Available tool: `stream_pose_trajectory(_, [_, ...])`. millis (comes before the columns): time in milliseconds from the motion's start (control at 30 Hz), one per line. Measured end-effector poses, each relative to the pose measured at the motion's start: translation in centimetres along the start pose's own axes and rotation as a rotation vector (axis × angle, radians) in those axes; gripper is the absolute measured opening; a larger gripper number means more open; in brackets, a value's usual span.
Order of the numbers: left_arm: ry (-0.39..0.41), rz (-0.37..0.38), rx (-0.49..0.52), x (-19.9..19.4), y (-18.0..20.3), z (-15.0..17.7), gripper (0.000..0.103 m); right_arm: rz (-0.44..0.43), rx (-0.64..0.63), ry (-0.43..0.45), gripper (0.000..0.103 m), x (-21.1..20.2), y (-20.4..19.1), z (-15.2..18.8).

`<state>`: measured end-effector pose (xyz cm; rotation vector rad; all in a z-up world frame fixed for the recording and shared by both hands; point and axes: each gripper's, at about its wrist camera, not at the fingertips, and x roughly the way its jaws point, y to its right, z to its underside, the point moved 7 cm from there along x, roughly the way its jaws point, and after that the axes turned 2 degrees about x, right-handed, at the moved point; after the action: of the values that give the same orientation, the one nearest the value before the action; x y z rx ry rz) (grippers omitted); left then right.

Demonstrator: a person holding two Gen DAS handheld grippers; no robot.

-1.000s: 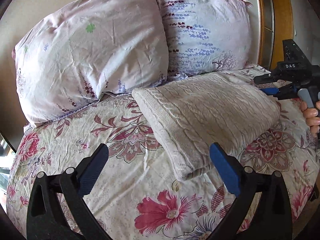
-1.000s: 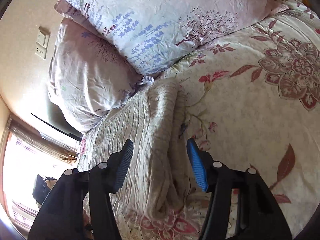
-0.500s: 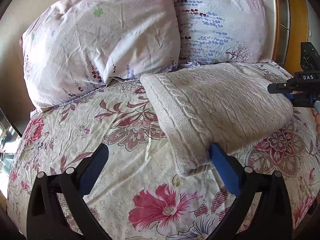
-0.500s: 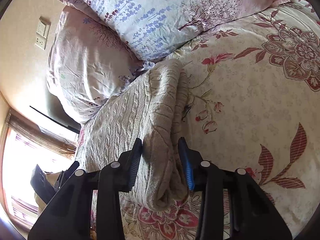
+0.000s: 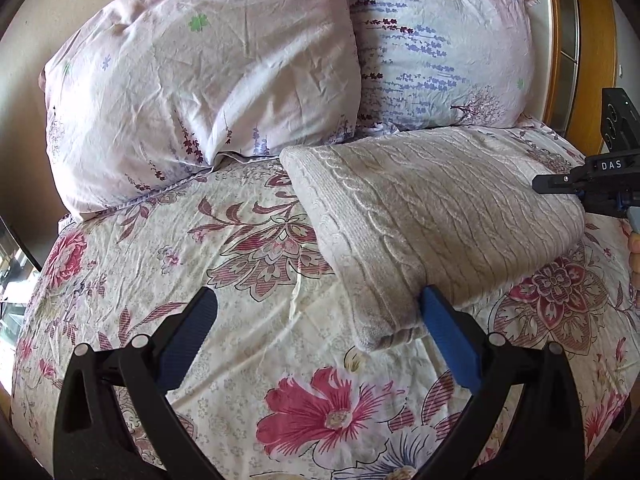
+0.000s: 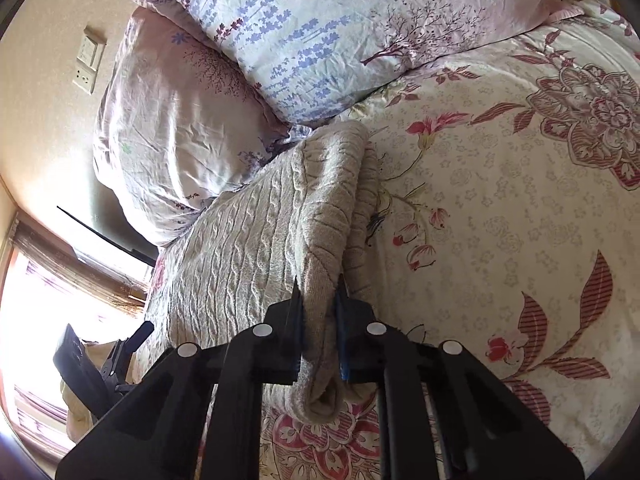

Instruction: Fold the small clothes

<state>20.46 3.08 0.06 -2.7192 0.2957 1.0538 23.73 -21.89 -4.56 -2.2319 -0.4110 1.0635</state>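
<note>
One folded sweater [image 5: 432,216] (two pillows [image 5: 200,80] behind); right tongs [image 6: 318,304] pinch it; left tongs [image 5: 316,316] gape.

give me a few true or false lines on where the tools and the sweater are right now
1. The right tool is shut on an edge of the folded sweater. True.
2. The left tool is shut on the sweater. False: its fingers stand wide apart, with one finger by the sweater's near corner and nothing held between them.
3. The sweater lies on the floral bedsheet. True.
4. The sweater lies on top of the pink pillow. False: it lies on the sheet in front of the pillows.
5. The sweater is spread out in one layer. False: its edges show stacked layers.
</note>
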Motion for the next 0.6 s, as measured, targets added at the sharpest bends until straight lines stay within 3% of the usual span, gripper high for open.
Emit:
stream_pose_trajectory(133, [0.012,-0.002,0.014,-0.7,-0.1,0.2,0.101,0.012,0.066,-0.005,0.013,0.4,1.5,-0.3])
stream_pose_trajectory(233, [0.017,-0.011,0.015,-1.0,-0.4,0.4,0.101,-0.046,0.086,-0.017,0.016,0.2,1.4,-0.1])
stream_pose_trajectory(300, [0.016,-0.019,0.012,-1.2,-0.8,0.6,0.101,-0.064,0.077,-0.012,0.029,-0.8,0.9,0.2])
stream_pose_trajectory(333, [0.016,-0.02,0.009,-1.1,-1.0,0.7,0.101,-0.073,0.068,-0.008,0.044,-1.4,0.8,0.4])
stream_pose_trajectory(367, [0.013,-0.016,0.005,-1.1,-1.2,0.8,0.101,-0.079,0.057,0.006,0.049,-2.1,0.6,0.5])
stream_pose_trajectory(533, [0.012,0.036,0.024,-1.3,-0.9,1.6,0.101,-0.091,0.021,0.02,0.049,-4.5,0.4,1.9])
stream_pose_trajectory(600, [0.008,0.02,0.055,-1.3,-0.6,1.9,0.101,-0.084,-0.01,0.006,0.049,-4.4,0.2,2.7])
